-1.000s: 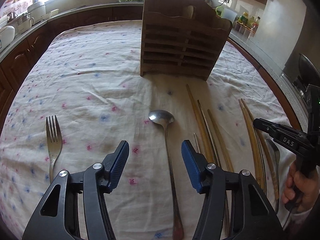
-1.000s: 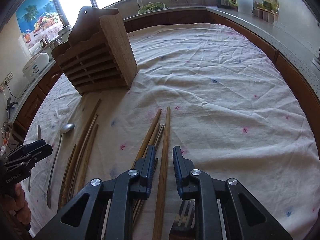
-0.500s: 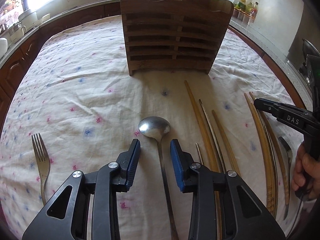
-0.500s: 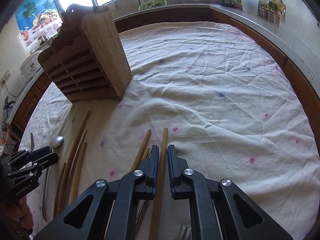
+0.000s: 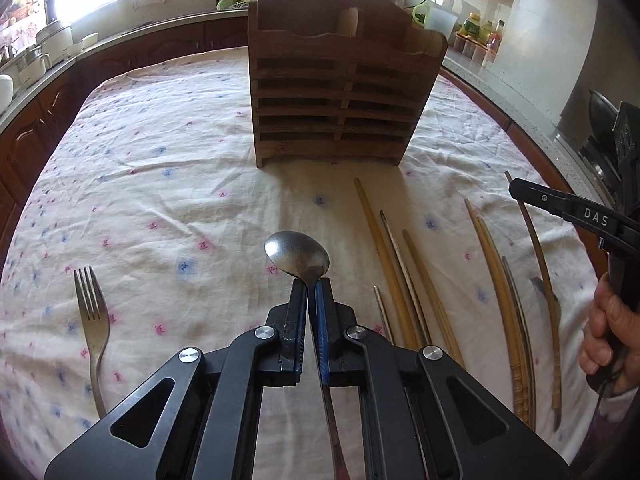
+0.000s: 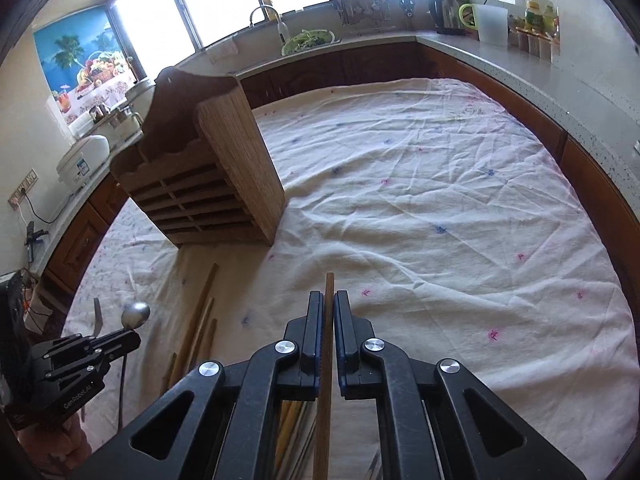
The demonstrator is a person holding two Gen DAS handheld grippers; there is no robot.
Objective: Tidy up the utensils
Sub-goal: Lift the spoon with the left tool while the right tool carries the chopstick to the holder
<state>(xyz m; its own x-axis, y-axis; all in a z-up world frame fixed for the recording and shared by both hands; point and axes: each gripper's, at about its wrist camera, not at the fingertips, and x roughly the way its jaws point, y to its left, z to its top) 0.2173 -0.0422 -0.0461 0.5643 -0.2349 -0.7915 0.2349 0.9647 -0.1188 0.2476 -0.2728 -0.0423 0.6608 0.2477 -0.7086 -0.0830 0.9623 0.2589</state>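
Up close, dull steel spoon [image 5: 298, 254] pinched in left gripper [image 5: 311, 285]

Both wrist views look low along the table toward the wooden rack [image 5: 344, 92].

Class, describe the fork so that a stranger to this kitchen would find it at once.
Start at the wooden rack standing on the flowered tablecloth. From the rack, come toward the camera and go far left to the fork, lying flat and alone with its tines toward the rack. Every other utensil lies right of it.
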